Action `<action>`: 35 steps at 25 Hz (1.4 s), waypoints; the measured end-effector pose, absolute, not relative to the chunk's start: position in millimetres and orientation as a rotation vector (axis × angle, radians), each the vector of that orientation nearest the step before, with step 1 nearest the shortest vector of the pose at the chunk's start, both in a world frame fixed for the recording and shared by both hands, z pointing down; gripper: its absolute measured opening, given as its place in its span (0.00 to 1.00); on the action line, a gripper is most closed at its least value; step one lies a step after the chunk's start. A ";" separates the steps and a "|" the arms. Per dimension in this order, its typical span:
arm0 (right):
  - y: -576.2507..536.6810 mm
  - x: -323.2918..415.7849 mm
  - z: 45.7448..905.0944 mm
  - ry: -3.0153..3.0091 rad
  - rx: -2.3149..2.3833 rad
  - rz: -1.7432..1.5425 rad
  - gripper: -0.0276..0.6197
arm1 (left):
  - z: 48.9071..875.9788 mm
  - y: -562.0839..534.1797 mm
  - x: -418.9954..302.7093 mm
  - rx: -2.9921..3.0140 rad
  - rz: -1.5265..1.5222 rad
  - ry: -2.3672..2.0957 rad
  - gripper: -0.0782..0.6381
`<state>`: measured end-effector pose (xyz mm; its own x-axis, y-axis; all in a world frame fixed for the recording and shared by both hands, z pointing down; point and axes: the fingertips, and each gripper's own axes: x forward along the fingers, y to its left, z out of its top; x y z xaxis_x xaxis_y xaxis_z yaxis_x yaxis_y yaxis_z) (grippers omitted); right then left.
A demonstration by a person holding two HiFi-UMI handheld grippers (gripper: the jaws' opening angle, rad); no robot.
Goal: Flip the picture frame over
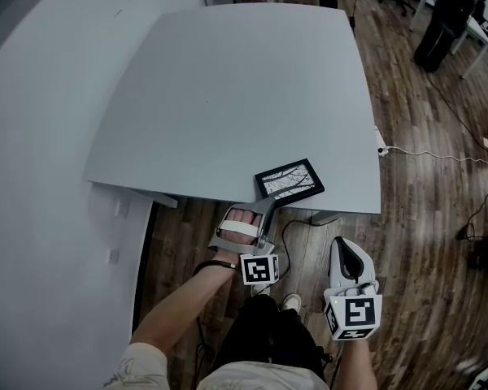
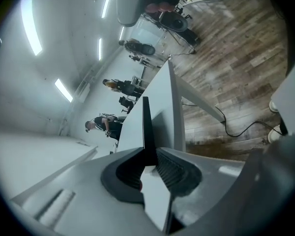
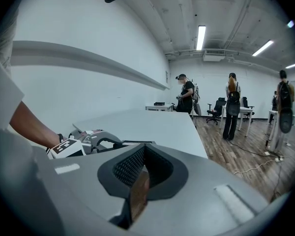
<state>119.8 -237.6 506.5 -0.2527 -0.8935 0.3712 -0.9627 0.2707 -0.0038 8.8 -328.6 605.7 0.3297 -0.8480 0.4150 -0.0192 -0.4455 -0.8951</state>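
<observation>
Picture frame [image 1: 289,179], picture side up at the near edge of the tabletop [image 1: 228,96], is being pinched at its corner by the fingers of the left gripper [image 1: 267,205], likely needing a firm, square hold; the fingers of the right gripper [image 1: 343,246] are being held together, empty.

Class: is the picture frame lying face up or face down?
Face up: the picture frame shows its image, lying on the table, left gripper shut on its edge.

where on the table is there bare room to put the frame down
Nearly all of the table is bare: everything from its far edge and left corner down to the picture frame. The only crowded spot is the near edge, where the left gripper clamps the frame.
</observation>
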 end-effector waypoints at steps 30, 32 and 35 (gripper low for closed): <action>-238.7 112.6 500.9 -2.253 1.700 0.316 0.08 | 631.0 -314.9 0.5 -1.542 -1.279 0.612 0.42; -239.2 115.2 497.9 -2.254 1.707 0.312 0.08 | 625.3 -306.1 0.1 -1.558 -1.263 0.603 0.42; -240.4 117.8 491.8 -2.260 1.718 0.302 0.08 | 608.2 -294.3 2.6 -1.640 -1.214 0.651 0.42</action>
